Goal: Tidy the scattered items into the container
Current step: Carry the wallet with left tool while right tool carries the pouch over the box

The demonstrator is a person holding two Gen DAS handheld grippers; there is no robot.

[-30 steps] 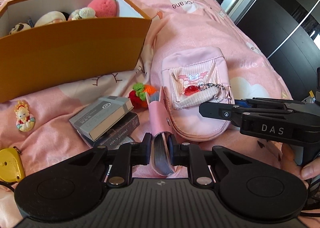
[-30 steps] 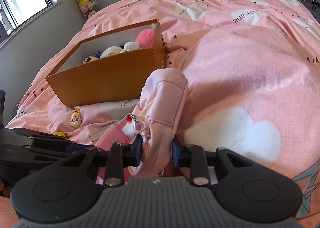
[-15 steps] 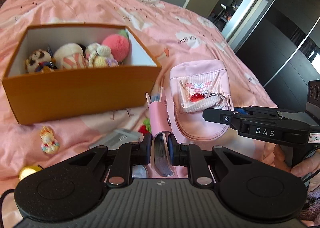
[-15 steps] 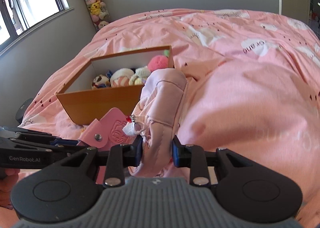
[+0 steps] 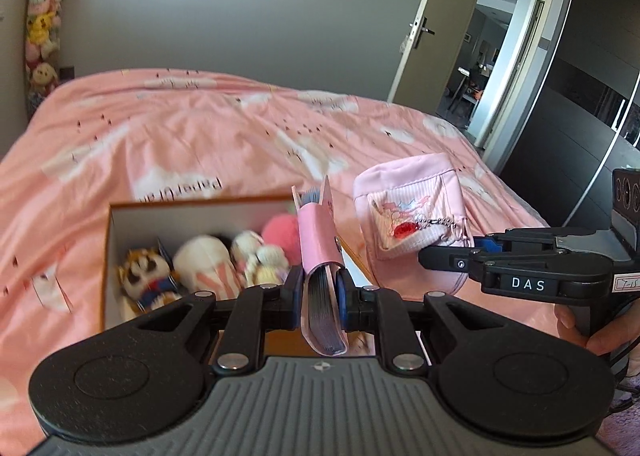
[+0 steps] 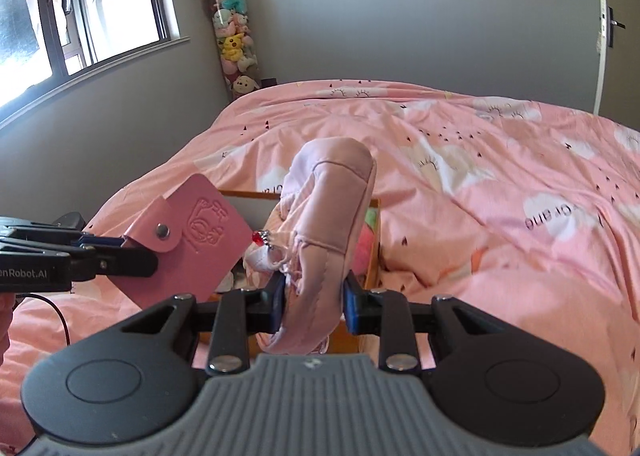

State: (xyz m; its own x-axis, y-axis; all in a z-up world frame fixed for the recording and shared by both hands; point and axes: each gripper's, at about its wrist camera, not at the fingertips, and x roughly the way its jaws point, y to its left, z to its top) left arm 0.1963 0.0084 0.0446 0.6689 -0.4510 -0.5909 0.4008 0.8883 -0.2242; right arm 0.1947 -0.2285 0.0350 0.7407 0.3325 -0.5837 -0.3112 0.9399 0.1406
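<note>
My left gripper (image 5: pixel 318 294) is shut on a pink card holder (image 5: pixel 316 240) with a snap flap, held upright above the near wall of the orange box (image 5: pixel 110 256). Several plush toys (image 5: pixel 204 260) fill the box. My right gripper (image 6: pixel 314 298) is shut on a pink pouch (image 6: pixel 328 224) with a red charm on a bead chain. In the left wrist view that pouch (image 5: pixel 412 212) hangs at the right, in the right gripper (image 5: pixel 444 256), level with the box's right end. The right wrist view shows the card holder (image 6: pixel 192 244) at the left, in the left gripper (image 6: pixel 116 252).
The pink bedspread (image 5: pixel 200 136) lies all around the box. A tube of plush toys (image 6: pixel 234 44) stands in the corner by the window (image 6: pixel 60 8). A door (image 5: pixel 436 28) and a dark wardrobe (image 5: pixel 560 116) are on the right. A person's hand (image 5: pixel 592 332) holds the right gripper's handle.
Both grippers rose with their loads and moved toward the box. The items lying on the bed in front of the box dropped out of view, and the box's inside now shows from above.
</note>
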